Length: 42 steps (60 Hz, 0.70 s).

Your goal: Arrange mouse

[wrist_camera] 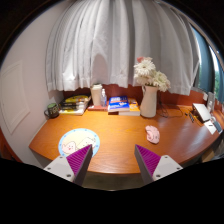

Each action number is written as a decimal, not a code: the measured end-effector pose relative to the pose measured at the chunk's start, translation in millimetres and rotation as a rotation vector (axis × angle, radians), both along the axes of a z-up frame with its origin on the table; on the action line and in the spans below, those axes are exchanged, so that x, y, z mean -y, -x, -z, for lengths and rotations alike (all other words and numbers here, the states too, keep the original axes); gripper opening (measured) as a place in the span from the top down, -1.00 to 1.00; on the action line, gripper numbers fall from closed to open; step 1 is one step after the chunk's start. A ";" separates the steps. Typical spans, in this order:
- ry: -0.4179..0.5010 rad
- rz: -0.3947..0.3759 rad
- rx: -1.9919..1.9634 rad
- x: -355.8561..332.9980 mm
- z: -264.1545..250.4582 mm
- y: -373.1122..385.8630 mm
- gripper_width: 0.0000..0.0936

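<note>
Gripper: gripper [113, 160] with purple pads, spread apart, grasping nothing.
Mouse: small pink mouse [152, 133] on brown wooden surface [115, 140], beyond the fingers at 1 o'clock, well apart.
Behind mouse: white vase of flowers [149, 95], 12 o'clock from it.

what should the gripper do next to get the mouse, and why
Probably move forward and a little right toward the pink mouse. It lies on the wooden desk well beyond the open gripper, below the flower vase, with nothing between the fingers.
</note>
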<state>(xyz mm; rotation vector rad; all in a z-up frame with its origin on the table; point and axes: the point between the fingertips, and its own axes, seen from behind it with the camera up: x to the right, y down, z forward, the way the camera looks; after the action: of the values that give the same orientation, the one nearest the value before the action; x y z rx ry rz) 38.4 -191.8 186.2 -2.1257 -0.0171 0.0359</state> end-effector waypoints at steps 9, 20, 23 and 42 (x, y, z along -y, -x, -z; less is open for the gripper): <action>0.095 0.086 0.018 9.5 108.5 -71.4 -0.79; 0.175 0.161 0.042 -20.2 155.5 -153.6 -0.76; 0.189 0.165 0.047 -37.4 165.9 -168.0 -0.76; 0.190 0.128 0.029 -167.0 187.2 -205.0 -0.77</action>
<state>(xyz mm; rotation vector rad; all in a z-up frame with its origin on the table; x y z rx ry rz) 243.4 -24.8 -0.9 -2.3123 0.1091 -0.0711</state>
